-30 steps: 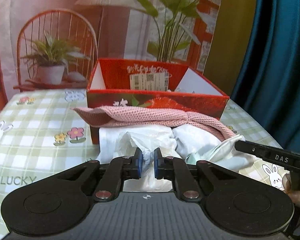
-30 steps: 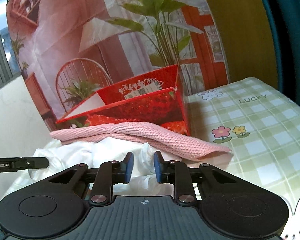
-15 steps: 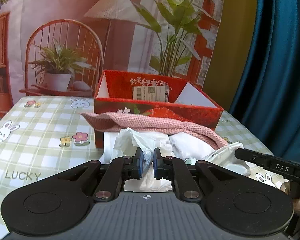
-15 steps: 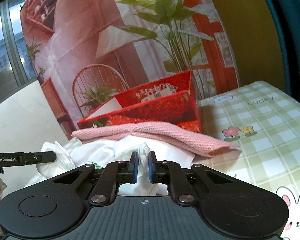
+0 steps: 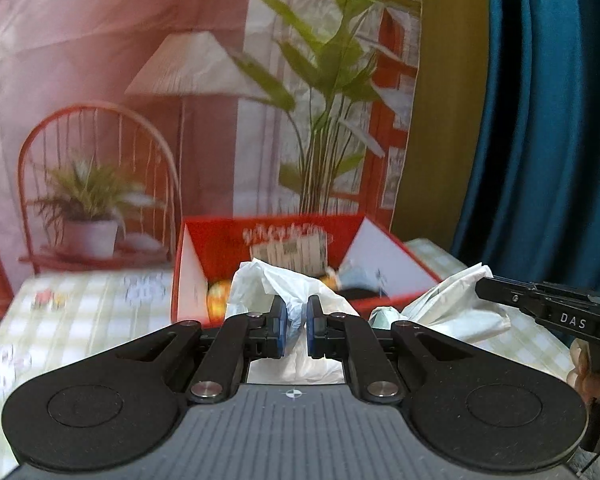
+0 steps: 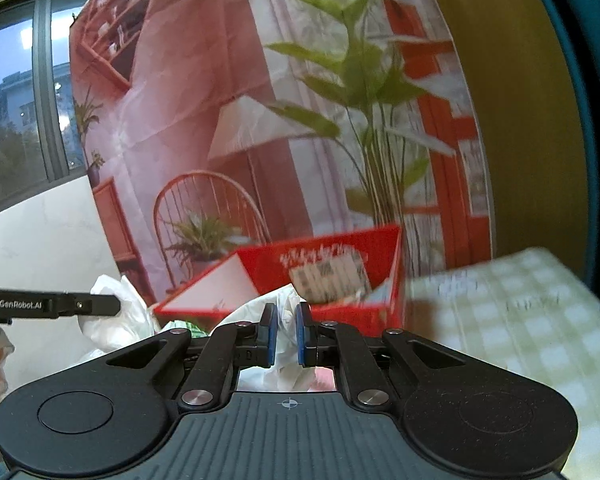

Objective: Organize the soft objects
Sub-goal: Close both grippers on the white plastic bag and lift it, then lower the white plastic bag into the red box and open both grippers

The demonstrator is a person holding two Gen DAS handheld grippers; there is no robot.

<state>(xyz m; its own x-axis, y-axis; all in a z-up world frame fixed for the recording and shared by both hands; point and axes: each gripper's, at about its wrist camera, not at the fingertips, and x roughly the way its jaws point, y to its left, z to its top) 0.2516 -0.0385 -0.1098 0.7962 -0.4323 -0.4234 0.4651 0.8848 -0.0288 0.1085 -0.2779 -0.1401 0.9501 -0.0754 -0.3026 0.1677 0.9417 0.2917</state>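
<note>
My left gripper is shut on a crumpled white plastic bag and holds it up in front of the red box. My right gripper is shut on another part of the same white bag; it also shows at the right of the left wrist view, pinching a bag corner. The left gripper shows at the left of the right wrist view. The red box is open and holds several small items. The pink cloth is out of sight.
A green checked tablecloth covers the table. A printed backdrop with a chair and plants stands behind the box. A blue curtain hangs at the right.
Both grippers have risen with the white bag, lifting it off the table to box-rim height. The right gripper closed on the bag. The pink cloth dropped out of view.
</note>
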